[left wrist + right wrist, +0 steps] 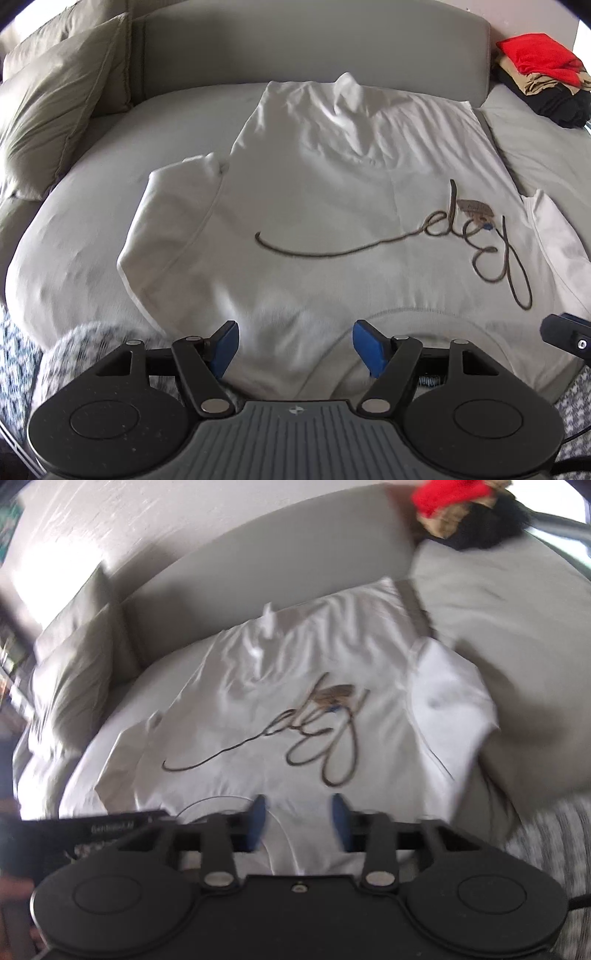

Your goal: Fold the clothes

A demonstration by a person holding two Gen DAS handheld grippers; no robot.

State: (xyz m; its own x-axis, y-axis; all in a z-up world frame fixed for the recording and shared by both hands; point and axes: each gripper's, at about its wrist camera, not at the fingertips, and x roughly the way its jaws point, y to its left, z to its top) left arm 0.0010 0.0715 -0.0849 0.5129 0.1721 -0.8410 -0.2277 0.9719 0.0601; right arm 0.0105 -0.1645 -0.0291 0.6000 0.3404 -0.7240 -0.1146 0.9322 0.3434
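White cotton T-shirt (314,177) with dark script lies flat on grey sofa (92,177). Left gripper (293,347) and right gripper (299,821) both hover open over collar, gripping nothing.

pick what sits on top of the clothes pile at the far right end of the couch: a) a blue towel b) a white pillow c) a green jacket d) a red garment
d: a red garment lies on top of the clothes pile, over tan and black items, beyond the white t-shirt.

White T-shirt (314,177) lies spread on the grey sofa (92,177), collar nearest the left gripper (294,349), whose blue fingers (367,347) stand apart above it; folded clothes pile (546,81) far right.
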